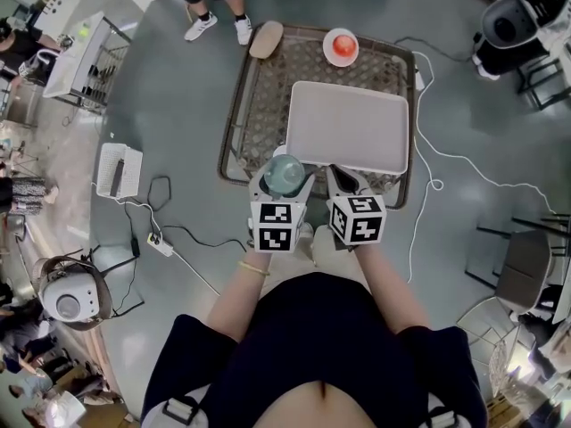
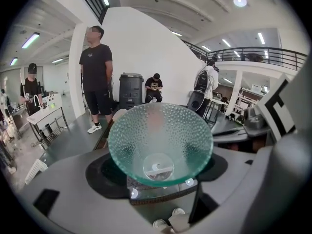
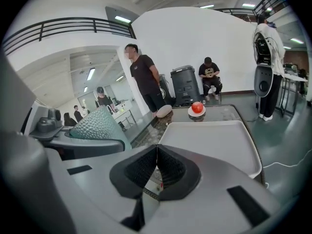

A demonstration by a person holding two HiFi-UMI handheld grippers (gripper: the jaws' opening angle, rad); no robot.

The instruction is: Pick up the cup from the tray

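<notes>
Jaws of my left gripper (image 2: 160,182) stand wide and press on a glass cup (image 2: 161,135). Its narrow base sits between the two dark pads, and its wide rim flares out above them. The glass is pale green, clear, and covered in small raised dots.

Seen from my head, the cup is off the tray (image 1: 348,127). I hold it just outside the tray's 7 o'clock corner, over the near edge of the table (image 1: 268,105).

At 3 o'clock from the left gripper, just beside it, is my right gripper (image 3: 156,167). Its jaws are closed, the ribbed black pads meeting with nothing between them. It points at the tray's 6 o'clock edge.

The tray is a white rectangle with a raised rim and a bare surface. It lies on the right half of a brown woven table.

At 12 o'clock from the tray, on the table's far edge, a red round thing (image 1: 341,45) rests on a small white plate (image 3: 196,114). At the table's 11 o'clock corner lies a beige oval object (image 1: 266,39).

Past that corner a person in dark clothes (image 2: 96,77) stands on the grey floor. Another person (image 2: 154,87) sits further back, beside a dark bin (image 2: 130,89).
</notes>
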